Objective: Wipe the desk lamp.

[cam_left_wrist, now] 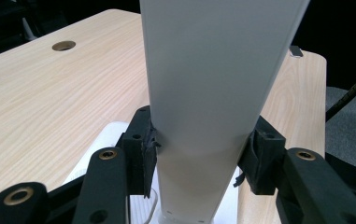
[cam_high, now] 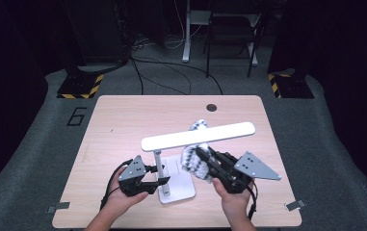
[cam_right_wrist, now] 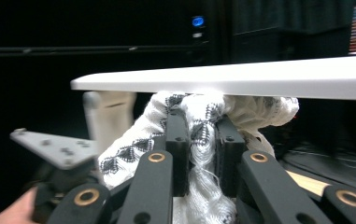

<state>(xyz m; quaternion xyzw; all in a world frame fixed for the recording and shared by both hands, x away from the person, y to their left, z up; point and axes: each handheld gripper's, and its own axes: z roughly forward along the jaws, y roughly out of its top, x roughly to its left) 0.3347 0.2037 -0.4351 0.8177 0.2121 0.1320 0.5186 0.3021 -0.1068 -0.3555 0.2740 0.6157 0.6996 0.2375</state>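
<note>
A white desk lamp stands on the wooden table (cam_high: 123,125), with a flat base (cam_high: 178,185), a stem (cam_high: 158,161) and a long light bar (cam_high: 198,135). My left gripper (cam_high: 161,182) is shut on the stem (cam_left_wrist: 208,116) just above the base, both pads against its edges. The right gripper (cam_high: 201,155) is shut on a white cloth with a black pattern (cam_high: 190,166). In the right gripper view the cloth (cam_right_wrist: 133,144) bunches around that gripper (cam_right_wrist: 202,121) and presses up against the underside of the light bar (cam_right_wrist: 241,77).
A round cable hole (cam_high: 212,107) sits near the table's far edge. Metal clips (cam_high: 294,205) mark the front corners. Beyond the table are floor cables, stands with striped bases (cam_high: 80,86) and a chair frame (cam_high: 229,33).
</note>
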